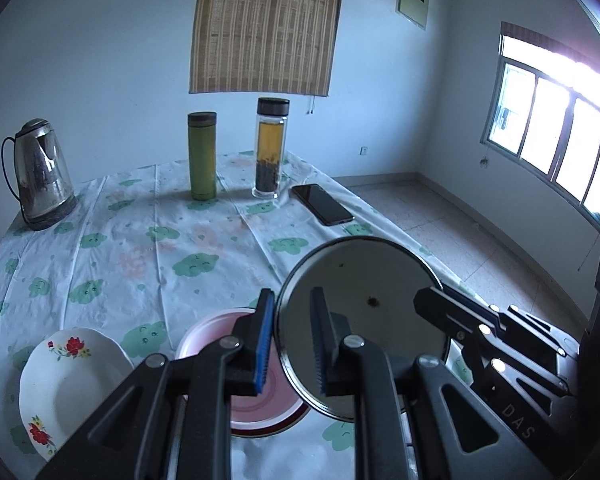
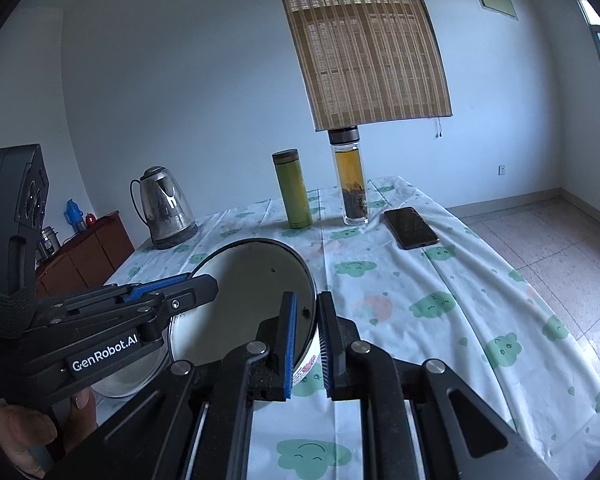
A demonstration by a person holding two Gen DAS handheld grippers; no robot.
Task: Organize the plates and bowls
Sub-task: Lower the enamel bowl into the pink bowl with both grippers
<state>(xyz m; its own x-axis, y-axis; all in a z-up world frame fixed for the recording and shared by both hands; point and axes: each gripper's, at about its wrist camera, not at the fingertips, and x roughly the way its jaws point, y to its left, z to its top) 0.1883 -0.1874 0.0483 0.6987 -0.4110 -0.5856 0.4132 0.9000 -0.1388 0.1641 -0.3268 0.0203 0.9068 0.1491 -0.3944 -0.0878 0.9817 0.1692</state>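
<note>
A white enamel bowl (image 1: 364, 276) with a dark rim hangs tilted above the table, carried by both grippers. My left gripper (image 1: 291, 297) is shut on its left rim. My right gripper (image 2: 307, 298) is shut on the opposite rim of the bowl (image 2: 252, 292). The right gripper (image 1: 426, 300) shows at the bowl's far side in the left wrist view, and the left gripper (image 2: 202, 282) shows at the left in the right wrist view. Under the bowl lies a pink plate (image 1: 260, 404), partly hidden. A white plate with red flowers (image 1: 72, 384) lies to its left.
On the table (image 1: 140, 240) with a cloud-print cloth stand a steel kettle (image 1: 40, 176), a green flask (image 1: 202, 156) and a glass tea bottle (image 1: 271, 148); a dark phone (image 1: 322, 204) lies near the right edge. A wooden cabinet (image 2: 88, 252) stands beyond the table. A hand (image 2: 20, 436) holds the left gripper.
</note>
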